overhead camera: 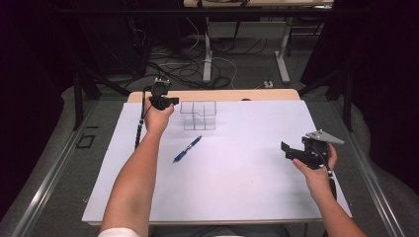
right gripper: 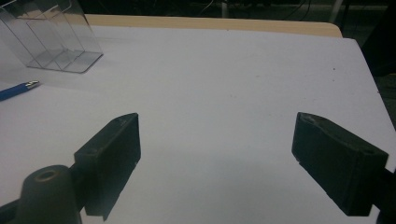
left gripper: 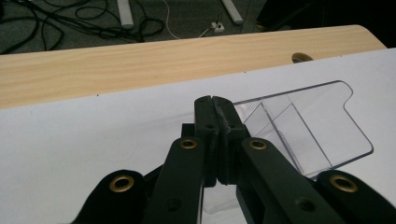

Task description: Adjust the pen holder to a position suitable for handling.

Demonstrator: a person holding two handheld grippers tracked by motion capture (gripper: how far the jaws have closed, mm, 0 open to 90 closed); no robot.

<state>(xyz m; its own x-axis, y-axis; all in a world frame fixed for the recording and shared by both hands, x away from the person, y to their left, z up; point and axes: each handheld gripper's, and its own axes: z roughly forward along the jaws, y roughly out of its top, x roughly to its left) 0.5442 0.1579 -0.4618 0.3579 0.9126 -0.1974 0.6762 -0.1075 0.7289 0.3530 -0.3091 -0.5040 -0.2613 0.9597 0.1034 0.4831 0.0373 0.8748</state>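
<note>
pen (overhead camera: 188, 149) lies loose near clear organizer (overhead camera: 198, 115).

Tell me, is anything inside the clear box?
The clear box looks empty: the white table cover shows through its walls. The blue pen lies outside, in front of it. The shut left gripper covers its near corner, so that bit is hidden.

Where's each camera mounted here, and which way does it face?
High view: above the person's side, looking forward and down at the table; both forearms, left gripper, right gripper.
Left gripper view: on the left gripper, looking along its shut jaws at the clear holder.
Right gripper view: on the right gripper, looking across the table between its open jaws.
Shared: all three show the clear holder.
</note>
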